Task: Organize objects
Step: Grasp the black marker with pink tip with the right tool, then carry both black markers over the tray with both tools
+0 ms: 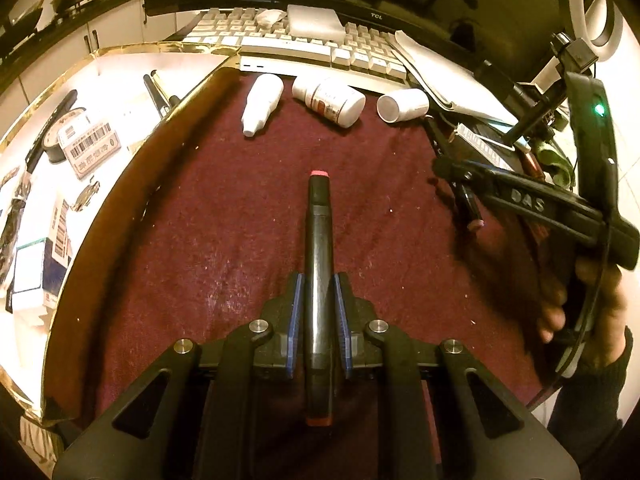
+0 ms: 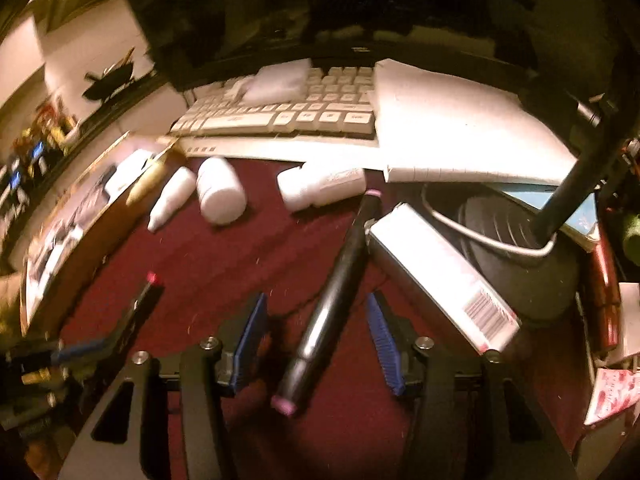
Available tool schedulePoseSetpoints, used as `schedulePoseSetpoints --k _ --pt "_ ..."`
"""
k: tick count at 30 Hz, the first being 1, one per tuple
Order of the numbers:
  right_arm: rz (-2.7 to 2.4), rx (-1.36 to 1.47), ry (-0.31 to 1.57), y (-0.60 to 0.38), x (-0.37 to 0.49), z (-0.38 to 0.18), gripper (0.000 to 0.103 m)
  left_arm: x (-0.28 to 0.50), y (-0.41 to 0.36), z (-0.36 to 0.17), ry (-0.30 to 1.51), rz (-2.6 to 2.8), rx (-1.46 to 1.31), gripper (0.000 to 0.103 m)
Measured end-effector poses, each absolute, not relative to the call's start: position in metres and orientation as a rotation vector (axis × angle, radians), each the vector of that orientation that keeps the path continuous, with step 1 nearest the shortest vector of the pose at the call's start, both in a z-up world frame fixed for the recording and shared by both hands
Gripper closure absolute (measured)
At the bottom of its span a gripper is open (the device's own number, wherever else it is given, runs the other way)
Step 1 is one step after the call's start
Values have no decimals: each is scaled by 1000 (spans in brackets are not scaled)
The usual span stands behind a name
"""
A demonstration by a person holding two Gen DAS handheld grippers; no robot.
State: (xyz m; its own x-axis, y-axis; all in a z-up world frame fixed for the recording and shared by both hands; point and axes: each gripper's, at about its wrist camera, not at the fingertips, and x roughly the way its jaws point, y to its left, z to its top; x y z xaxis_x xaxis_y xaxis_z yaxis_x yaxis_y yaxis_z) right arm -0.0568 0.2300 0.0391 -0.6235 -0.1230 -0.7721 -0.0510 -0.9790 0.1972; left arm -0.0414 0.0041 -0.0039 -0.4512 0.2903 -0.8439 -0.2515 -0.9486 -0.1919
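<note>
My left gripper (image 1: 319,277) is shut on a black marker with red ends (image 1: 318,240), which points forward over the maroon cloth (image 1: 224,220). In the right wrist view that same red-ended marker (image 2: 142,300) shows at lower left. My right gripper (image 2: 316,300) is open. A black marker with pink ends (image 2: 334,288) lies slanted on the cloth between its blue pads (image 2: 252,332), which do not touch it. In the left wrist view the right gripper (image 1: 460,184) hovers at the right, with a hand (image 1: 580,300) on its handle.
Three white bottles (image 1: 262,104) (image 1: 328,100) (image 1: 402,105) lie at the cloth's far edge before a white keyboard (image 1: 296,46). A gold-rimmed tray (image 1: 132,50) of small items lies left. A barcoded box (image 2: 440,276), a notepad (image 2: 452,128) and a black stand base (image 2: 516,256) crowd the right.
</note>
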Motion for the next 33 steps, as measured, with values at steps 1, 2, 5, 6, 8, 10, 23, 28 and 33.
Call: schedulePoseSetpoints --k 1,2,5,6,8,10,23,28,33 --pt "-2776 1345 -323 231 -60 38 56 -43 4 -4 -60 2437 -1428 89" --pt "-2791 1357 -319 230 -64 35 63 -45 4 -4 -64 2438 -1427 89" --pt "-2833 1358 -280 229 -67 34 80 -48 5 -4 -71 2444 -1419 89" --pt "-2842 1356 -279 230 -66 34 82 -49 5 -4 -77 2442 -1415 89" --pt "-2836 1353 -315 233 -63 34 88 -49 6 -4 -81 2446 -1410 89" --pt "-2818 1352 -363 235 -55 34 90 -47 6 -4 -69 2457 -1399 89" --pt "-2790 1343 -207 208 -33 34 90 -38 14 -6 53 2528 -1321 88" --pt "-2788 1339 -214 209 -32 34 90 -36 15 -7 69 2538 -1297 88" --pt "-2791 1344 -197 208 -32 34 90 -32 22 -8 122 2542 -1262 76"
